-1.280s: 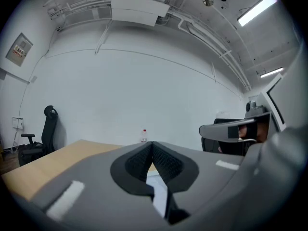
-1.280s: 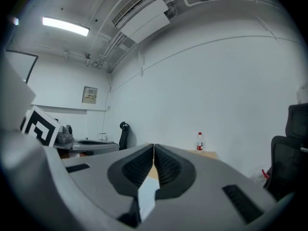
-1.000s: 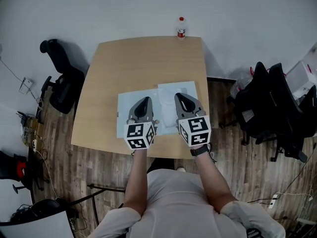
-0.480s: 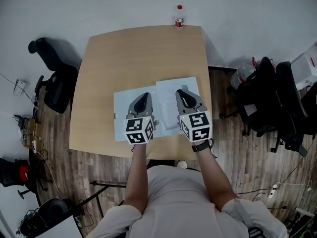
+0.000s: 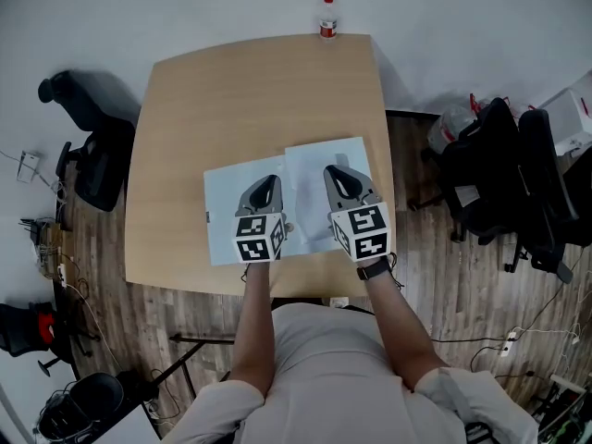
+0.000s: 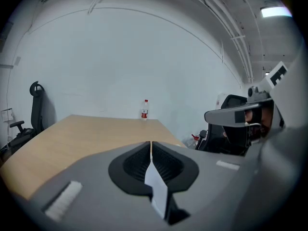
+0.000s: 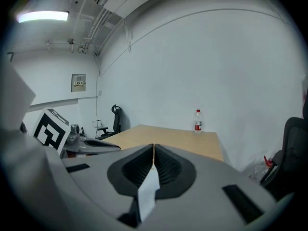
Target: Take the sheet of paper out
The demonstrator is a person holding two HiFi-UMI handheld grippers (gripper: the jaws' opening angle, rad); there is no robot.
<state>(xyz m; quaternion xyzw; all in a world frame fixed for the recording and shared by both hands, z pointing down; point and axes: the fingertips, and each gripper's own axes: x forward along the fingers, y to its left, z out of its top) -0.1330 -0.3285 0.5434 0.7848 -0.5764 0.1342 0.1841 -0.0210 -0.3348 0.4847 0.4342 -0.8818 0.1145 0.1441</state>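
Sheet of paper (image 5: 310,165): white, near the counter's (image 5: 250,91) near right corner, overlapping a pale blue folder (image 5: 220,213). Judge it light, limp and slippery, so pinch a free edge. Your left gripper (image 5: 262,185) and right gripper (image 5: 338,172) hover over them, jaws closed, sheet not held.

Bottle label: a red band on the bottle (image 5: 326,17) at the far table edge, print too small to read.
Wall notice (image 7: 78,83): framed, lettering illegible.
Marker cubes (image 5: 258,239): black-and-white square patterns, no letters or numbers.
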